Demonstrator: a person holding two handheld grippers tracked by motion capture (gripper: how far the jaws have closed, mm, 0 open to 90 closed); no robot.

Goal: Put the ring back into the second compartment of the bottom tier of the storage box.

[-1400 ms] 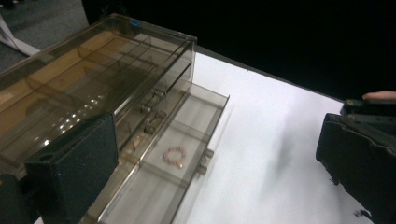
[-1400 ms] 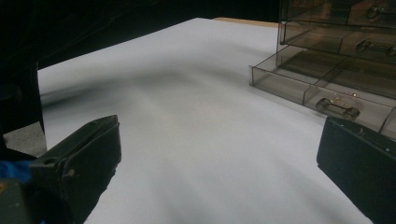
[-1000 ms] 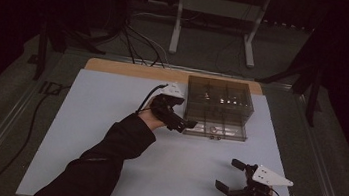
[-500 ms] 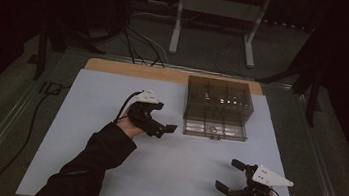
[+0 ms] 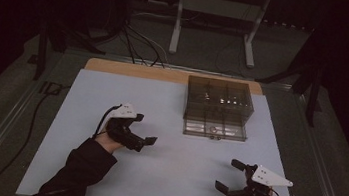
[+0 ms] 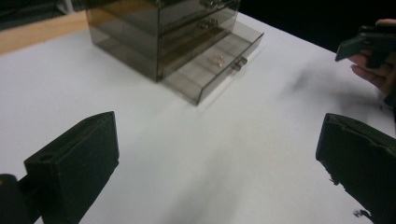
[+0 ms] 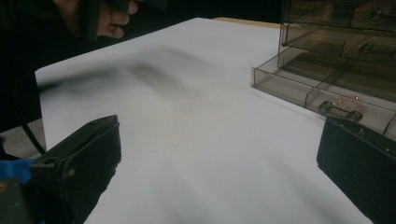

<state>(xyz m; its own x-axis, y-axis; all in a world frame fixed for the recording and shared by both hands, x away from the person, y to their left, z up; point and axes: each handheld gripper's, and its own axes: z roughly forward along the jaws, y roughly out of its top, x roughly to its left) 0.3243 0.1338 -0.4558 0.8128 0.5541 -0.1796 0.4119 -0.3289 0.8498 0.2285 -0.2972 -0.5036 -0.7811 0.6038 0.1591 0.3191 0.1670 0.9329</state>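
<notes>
The white table surface (image 5: 177, 143) takes up the middle and lower part of the high view, with a strip of wood showing along its upper edge. Nothing lies loose on it.

The smoked clear drawer cabinet (image 5: 218, 101) stands right of centre in the upper half of that view. Its bottom drawer (image 5: 215, 129) is pulled out toward the lower edge of the frame; the drawers above it are shut. Dividers split the open drawer into compartments. In the left gripper view a small pale metal item (image 6: 216, 59), too small to identify, lies in the compartment just behind the twin front knobs. Other compartments look empty, though the tint hides much.

The left gripper (image 5: 144, 142) sits left of centre, well apart from the cabinet, its jaws spread wide with nothing between them. The right gripper (image 5: 231, 175) is at lower right, also clear of the cabinet, its jaws likewise spread and empty.

Assessment: the drawer stands open and neither tool is engaged with it, so the work appears to sit between steps. The next move would probably call for one gripper to approach the drawer front squarely, either to push it home or to reach in for the small item, with care not to shift the light cabinet.
</notes>
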